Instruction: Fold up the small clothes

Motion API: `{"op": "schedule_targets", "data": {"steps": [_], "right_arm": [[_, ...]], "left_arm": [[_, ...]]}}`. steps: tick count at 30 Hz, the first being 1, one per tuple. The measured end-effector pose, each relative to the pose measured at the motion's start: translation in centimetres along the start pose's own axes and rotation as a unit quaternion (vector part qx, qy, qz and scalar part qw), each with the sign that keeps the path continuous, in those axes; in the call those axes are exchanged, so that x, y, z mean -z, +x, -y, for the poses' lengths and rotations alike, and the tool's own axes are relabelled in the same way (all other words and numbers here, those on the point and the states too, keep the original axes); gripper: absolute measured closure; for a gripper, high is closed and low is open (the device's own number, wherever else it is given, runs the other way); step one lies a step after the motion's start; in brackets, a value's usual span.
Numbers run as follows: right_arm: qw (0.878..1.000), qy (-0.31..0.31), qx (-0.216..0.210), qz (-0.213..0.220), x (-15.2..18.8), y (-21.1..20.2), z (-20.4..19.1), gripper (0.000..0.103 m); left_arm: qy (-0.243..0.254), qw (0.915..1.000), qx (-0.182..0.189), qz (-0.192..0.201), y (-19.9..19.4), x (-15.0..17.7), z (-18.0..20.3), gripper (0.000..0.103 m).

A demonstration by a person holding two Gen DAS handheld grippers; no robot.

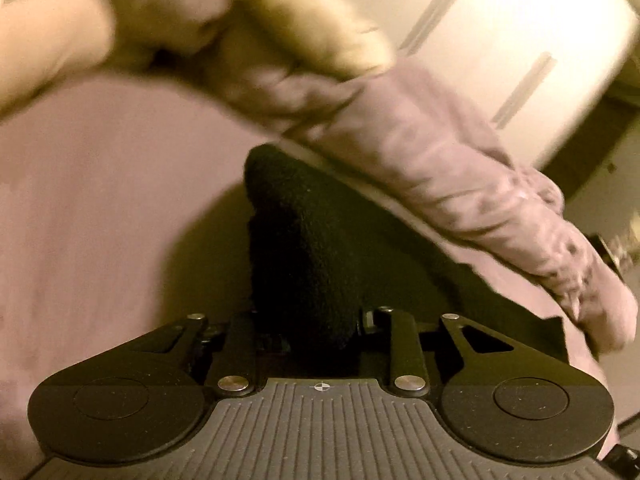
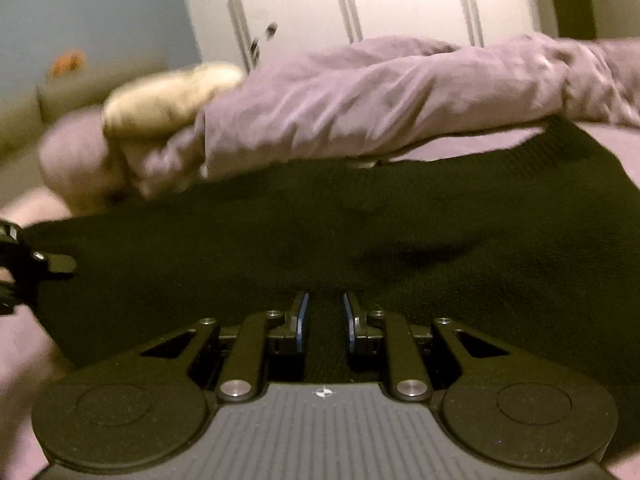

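A black knit garment (image 2: 320,220) lies spread on a pink bed sheet (image 1: 100,200). In the left wrist view a bunched fold of the black garment (image 1: 304,240) rises between the jaws of my left gripper (image 1: 316,320), which is shut on it; the fingertips are hidden by the cloth. My right gripper (image 2: 325,312) hovers low over the garment's near edge with its blue-padded fingers (image 2: 302,316) a little apart and nothing between them. The left gripper also shows at the left edge of the right wrist view (image 2: 36,264), at the garment's left corner.
A crumpled pink duvet (image 2: 380,96) lies along the far side of the garment. A cream plush pillow (image 2: 168,96) sits at its left end. White wardrobe doors (image 2: 400,0) stand behind the bed.
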State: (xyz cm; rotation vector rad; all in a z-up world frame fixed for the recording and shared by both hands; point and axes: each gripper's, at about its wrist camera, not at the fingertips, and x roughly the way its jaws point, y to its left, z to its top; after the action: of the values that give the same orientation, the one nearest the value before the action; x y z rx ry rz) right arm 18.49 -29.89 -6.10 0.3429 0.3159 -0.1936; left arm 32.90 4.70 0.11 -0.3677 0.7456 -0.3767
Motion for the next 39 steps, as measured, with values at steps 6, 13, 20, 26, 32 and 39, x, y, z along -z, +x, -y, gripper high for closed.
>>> {"op": "schedule_targets", "data": {"steps": [6,13,20,26,32,39], "right_arm": [[0.999,0.032,-0.007,0.004,0.4,-0.6,0.7,0.085],[0.998,0.016,-0.033,-0.057,0.3,1.5,0.7,0.085],[0.987,0.146,-0.065,0.019,0.2,-6.4,7.5,0.077],[0.983,0.174,-0.020,0.058,-0.5,-11.4,12.7,0.071],[0.984,0.168,-0.016,0.051,-1.8,-12.1,14.1,0.071],[0.978,0.184,-0.072,0.069,-5.9,-11.7,12.9,0.058]], "left_arm": [[0.065,0.9971,0.027,0.027,-1.4,-0.4,6.8,0.075],[0.134,0.9886,0.057,0.039,-1.2,1.3,13.7,0.075],[0.237,0.9663,0.096,0.032,-0.8,6.2,20.6,0.075],[0.281,0.9512,0.124,-0.027,2.8,13.8,23.9,0.074],[0.280,0.9542,0.100,-0.035,4.2,16.7,23.0,0.061],[0.261,0.9504,0.149,-0.082,-0.3,16.4,20.5,0.027]]}}
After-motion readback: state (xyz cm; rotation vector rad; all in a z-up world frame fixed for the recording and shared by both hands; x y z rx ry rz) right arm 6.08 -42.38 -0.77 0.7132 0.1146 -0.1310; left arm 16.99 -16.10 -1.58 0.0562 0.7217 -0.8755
